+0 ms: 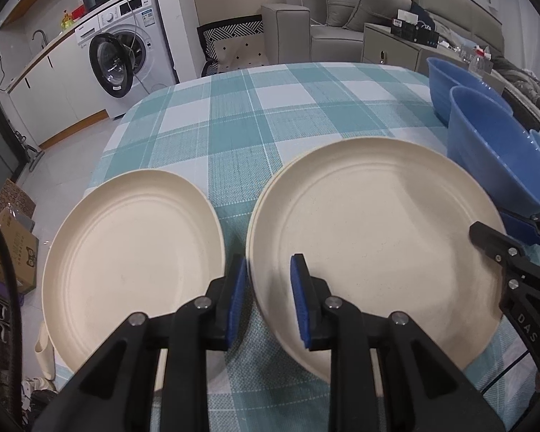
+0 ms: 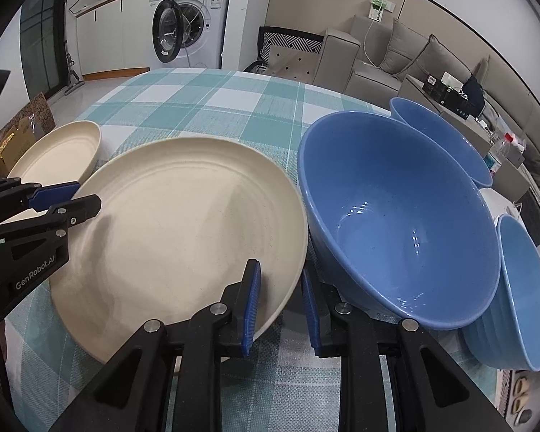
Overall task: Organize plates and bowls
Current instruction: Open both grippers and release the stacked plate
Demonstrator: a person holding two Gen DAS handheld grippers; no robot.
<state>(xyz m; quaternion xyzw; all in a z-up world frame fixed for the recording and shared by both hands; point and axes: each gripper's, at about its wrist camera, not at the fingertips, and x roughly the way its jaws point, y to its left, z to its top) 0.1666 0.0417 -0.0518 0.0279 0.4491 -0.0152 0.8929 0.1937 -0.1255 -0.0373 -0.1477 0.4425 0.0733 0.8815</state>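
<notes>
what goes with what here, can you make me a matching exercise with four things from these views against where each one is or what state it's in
Things
1. lone cream plate
2. stack of cream plates
3. middle blue bowl
4. washing machine

Places or states
A. door hanging open, beyond the table
B. just right of the stack, one blue bowl behind it, another to its right
C. alone at the table's left edge
D. opposite rims between the jaws of the left gripper and the right gripper

Pairs: 1-C, 2-D, 3-B, 4-A
</notes>
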